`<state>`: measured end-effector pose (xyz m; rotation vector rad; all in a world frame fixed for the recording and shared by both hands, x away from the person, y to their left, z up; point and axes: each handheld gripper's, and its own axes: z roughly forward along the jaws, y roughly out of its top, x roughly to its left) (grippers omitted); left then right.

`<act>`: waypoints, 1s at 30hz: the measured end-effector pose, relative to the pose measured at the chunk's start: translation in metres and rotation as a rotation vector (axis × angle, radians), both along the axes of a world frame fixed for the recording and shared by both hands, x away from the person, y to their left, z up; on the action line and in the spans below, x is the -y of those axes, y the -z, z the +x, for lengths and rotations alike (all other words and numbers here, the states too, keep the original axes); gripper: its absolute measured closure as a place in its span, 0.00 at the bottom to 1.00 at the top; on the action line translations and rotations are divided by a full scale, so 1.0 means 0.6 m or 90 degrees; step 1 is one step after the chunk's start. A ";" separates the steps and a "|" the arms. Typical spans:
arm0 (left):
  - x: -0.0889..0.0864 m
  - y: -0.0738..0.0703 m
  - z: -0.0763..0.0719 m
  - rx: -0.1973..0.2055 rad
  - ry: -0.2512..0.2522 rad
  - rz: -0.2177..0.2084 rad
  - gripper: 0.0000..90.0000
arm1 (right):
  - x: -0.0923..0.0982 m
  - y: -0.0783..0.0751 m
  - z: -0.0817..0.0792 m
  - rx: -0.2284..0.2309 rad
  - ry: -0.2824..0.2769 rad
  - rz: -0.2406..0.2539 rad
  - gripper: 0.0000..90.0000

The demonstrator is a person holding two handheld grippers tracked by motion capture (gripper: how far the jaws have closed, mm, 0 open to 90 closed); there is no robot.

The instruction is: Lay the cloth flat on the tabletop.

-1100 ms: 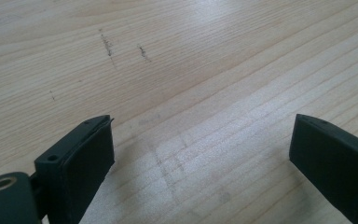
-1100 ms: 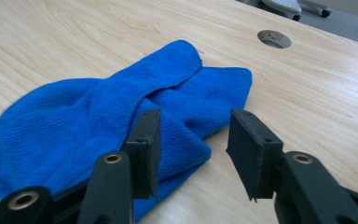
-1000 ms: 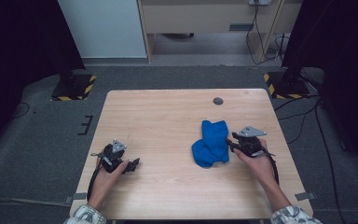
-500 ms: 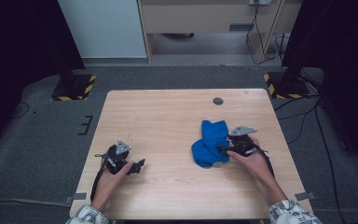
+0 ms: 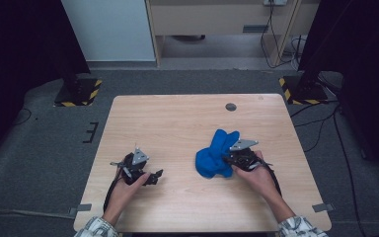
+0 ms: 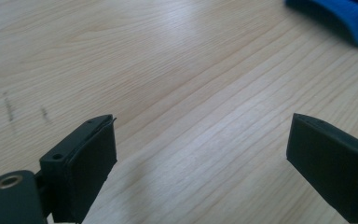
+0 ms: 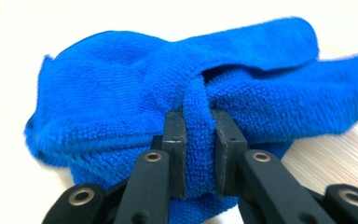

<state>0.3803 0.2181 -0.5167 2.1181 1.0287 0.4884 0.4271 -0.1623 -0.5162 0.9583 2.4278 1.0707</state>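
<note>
- The right hand-held gripper [image 5: 230, 159] has just been closing its jaws, and a fold of the blue cloth [image 5: 216, 154] sits between them.
- In the right gripper view the two black jaws pinch a raised ridge of the blue cloth [image 7: 177, 107], the pads pressed against the pile on both sides.
- The cloth lies bunched in a heap on the right half of the wooden tabletop [image 5: 177, 123], with one lobe sticking up toward the far edge.
- The person's right hand [image 5: 256, 173] comes in from the near edge and holds the gripper at the cloth's right side.
- The left hand-held gripper [image 5: 150, 177] rests low over the near left part of the tabletop, well apart from the cloth.
- In the left gripper view its jaws stand wide with bare wood [image 6: 182, 93] between them, and an edge of the cloth [image 6: 349, 18] shows in the top right corner.
- A small dark round disc [image 5: 231, 106] sits near the far edge of the tabletop.
</note>
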 end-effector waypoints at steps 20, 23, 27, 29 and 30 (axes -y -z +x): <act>0.058 -0.018 -0.004 0.029 0.044 -0.044 0.10 | -0.112 -0.003 -0.035 -0.006 -0.032 0.029 0.52; 0.075 -0.020 -0.005 0.035 0.060 -0.050 0.11 | -0.098 -0.017 -0.039 0.017 -0.015 0.039 0.42; 0.098 -0.019 -0.011 0.033 0.085 -0.051 0.11 | -0.079 -0.026 -0.033 0.033 0.006 0.059 0.42; 0.109 -0.019 -0.014 0.037 0.095 -0.048 0.12 | -0.074 -0.027 -0.029 0.045 0.011 0.064 0.50; 0.115 -0.019 -0.016 0.038 0.101 -0.046 0.13 | -0.073 -0.027 -0.028 0.050 0.011 0.066 0.54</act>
